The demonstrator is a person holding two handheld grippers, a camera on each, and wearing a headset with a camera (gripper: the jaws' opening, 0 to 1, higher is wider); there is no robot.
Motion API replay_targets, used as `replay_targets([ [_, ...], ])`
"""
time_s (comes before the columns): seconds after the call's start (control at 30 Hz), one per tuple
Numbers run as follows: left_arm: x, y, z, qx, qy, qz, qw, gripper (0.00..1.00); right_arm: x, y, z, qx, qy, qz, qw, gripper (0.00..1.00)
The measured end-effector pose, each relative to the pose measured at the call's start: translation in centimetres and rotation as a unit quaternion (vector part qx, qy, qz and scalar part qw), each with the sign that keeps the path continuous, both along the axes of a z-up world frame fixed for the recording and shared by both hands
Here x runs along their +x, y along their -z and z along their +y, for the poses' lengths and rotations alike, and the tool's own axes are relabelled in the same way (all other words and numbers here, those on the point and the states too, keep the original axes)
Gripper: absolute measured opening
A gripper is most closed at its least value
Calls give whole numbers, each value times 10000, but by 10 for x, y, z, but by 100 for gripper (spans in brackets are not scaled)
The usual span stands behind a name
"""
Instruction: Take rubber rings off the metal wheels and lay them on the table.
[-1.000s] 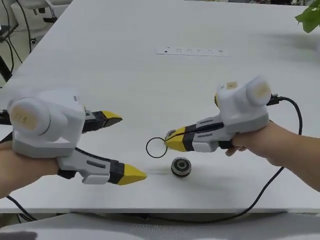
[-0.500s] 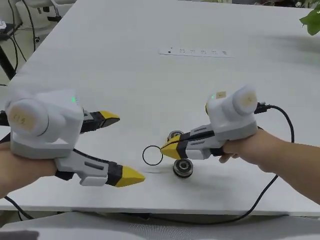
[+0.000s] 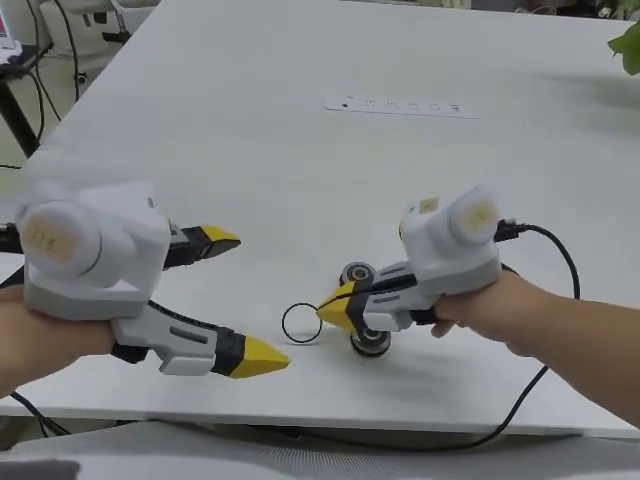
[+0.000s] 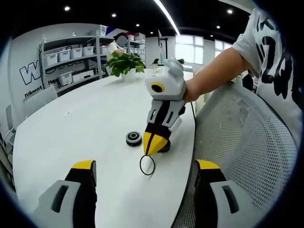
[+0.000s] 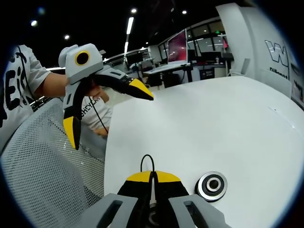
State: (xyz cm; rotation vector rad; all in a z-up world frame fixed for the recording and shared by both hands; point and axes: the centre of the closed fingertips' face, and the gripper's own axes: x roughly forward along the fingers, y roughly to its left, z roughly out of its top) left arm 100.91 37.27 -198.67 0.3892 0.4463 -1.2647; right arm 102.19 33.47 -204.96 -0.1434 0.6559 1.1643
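The thin black rubber ring [image 3: 302, 323] sits close to the near edge of the white table [image 3: 300, 150], about midway along that edge. Its loop lies flat and low, and we cannot tell whether it rests on the surface or hangs just over it. Its right side is caught at the yellow tips of the right gripper [image 3: 333, 308]. In the right gripper view we see those jaws pressed together on it, with the loop showing just past them. Just beyond the tips, a little further from the near edge, stands a round metal wheel [image 3: 357, 273] with a dark hub, free of the gripper. A second metal wheel [image 3: 370, 342] lies nearer the edge, partly hidden under the gripper's body, so we cannot say whether the two touch. The person's right hand [image 3: 480, 305] holds this gripper, and a black cable [image 3: 520, 402] trails from it over the near edge. Towards the near left corner, the left gripper [image 3: 245, 296] is held above the table with its jaws wide apart and nothing between them. Its yellow tips point at the ring but stay well apart from it. Near the far edge we see a flat white power strip [image 3: 400, 105]. The green leaves of a plant [image 3: 630, 45] show at the far right corner. In the left gripper view, a white mesh chair [image 4: 237, 133] stands just beside the table's near edge.
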Motion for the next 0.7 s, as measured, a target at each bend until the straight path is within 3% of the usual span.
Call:
replay_targets([
  [0.2, 0, 1, 1, 46, 17, -16, 10000, 84, 0, 4, -2, -114, -38, -129, 9998, 0],
  [0.37, -1, 1, 1, 62, 21, -2, 10000, 84, 2, 1, -3, -127, -14, -250, 9996, 8],
  [0.7, 0, 0, -8, 117, 130, -28, 9998, 83, 4, -21, -6, 170, 73, -387, 9991, 15],
])
